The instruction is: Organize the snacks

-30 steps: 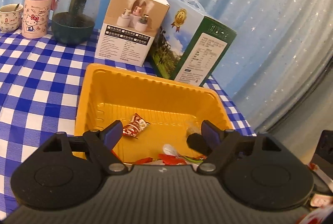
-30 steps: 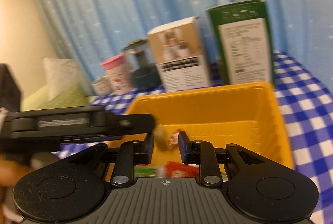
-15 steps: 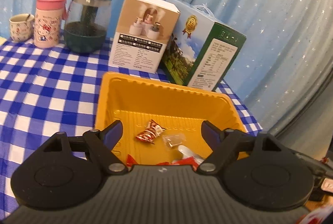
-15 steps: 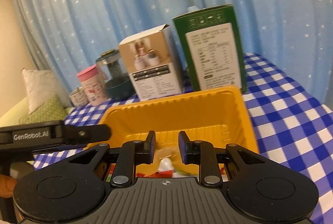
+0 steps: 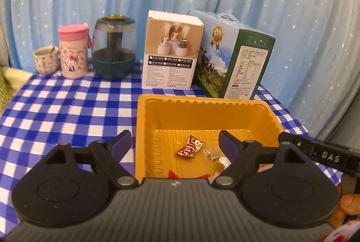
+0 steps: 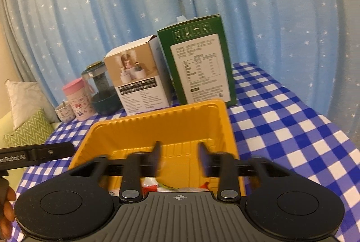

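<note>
A yellow plastic tray (image 5: 202, 111) (image 6: 157, 129) sits on the blue checked tablecloth. In it lie a red wrapped snack (image 5: 190, 146), a clear wrapped snack (image 5: 212, 153) and several more wrappers at its near end, partly hidden by my grippers. My left gripper (image 5: 175, 143) is open and empty above the tray's near left edge. My right gripper (image 6: 178, 157) is open and empty above the tray's near end; part of it shows in the left wrist view at the right (image 5: 326, 153).
Behind the tray stand a white humidifier box (image 5: 172, 50) and a green carton (image 5: 234, 62). Further left are a dark green jar (image 5: 113, 50), a pink-lidded cup (image 5: 73, 53) and a small mug (image 5: 45, 60). Blue starred curtain behind. Cushions (image 6: 29, 127) lie past the table's left edge.
Both grippers have drawn back and up from the tray. The right gripper's jaws have opened wider; the snack it held a second ago lies in the tray.
</note>
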Demonstrator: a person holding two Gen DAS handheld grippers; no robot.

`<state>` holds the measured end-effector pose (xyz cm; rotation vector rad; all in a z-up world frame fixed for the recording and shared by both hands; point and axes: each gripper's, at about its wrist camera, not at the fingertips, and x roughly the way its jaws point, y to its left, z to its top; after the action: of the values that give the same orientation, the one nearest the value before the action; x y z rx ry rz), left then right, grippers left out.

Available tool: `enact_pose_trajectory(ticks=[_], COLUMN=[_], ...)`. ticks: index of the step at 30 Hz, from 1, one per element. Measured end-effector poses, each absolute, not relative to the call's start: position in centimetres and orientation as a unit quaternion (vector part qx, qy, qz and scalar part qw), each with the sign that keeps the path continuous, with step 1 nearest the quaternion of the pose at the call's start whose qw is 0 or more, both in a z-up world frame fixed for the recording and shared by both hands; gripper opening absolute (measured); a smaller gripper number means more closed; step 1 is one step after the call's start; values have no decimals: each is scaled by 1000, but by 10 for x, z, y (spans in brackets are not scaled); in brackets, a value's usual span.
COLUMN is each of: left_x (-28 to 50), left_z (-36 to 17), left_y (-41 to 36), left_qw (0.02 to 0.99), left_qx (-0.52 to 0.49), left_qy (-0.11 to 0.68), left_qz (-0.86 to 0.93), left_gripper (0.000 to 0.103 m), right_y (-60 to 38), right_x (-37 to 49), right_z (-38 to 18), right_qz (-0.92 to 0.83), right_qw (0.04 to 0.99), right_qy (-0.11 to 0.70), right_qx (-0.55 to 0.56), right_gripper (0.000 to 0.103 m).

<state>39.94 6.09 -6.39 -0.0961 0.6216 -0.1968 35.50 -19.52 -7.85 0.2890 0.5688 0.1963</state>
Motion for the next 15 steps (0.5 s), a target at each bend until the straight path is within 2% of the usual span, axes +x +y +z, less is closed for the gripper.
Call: enact_pose_trajectory(ticks=[1,11,15], left_x=[394,327,294], left_z=[-62,-46,-37], left_y=[60,51,47], left_qw=[948,962,968], left_qx=[-41,-3,18], left_qy=[301,262,243], left_qz=[-94,-74,-62], left_gripper=[87,103,103], right_y=[-197,-210,-213], right_x=[352,306,281], right_z=[-78,-58,-46], right_qz=[94,89,92], right_qw=[946,951,955], right_qy=[275,267,258], right_qx=[143,125,111], right_gripper=[67,68,70])
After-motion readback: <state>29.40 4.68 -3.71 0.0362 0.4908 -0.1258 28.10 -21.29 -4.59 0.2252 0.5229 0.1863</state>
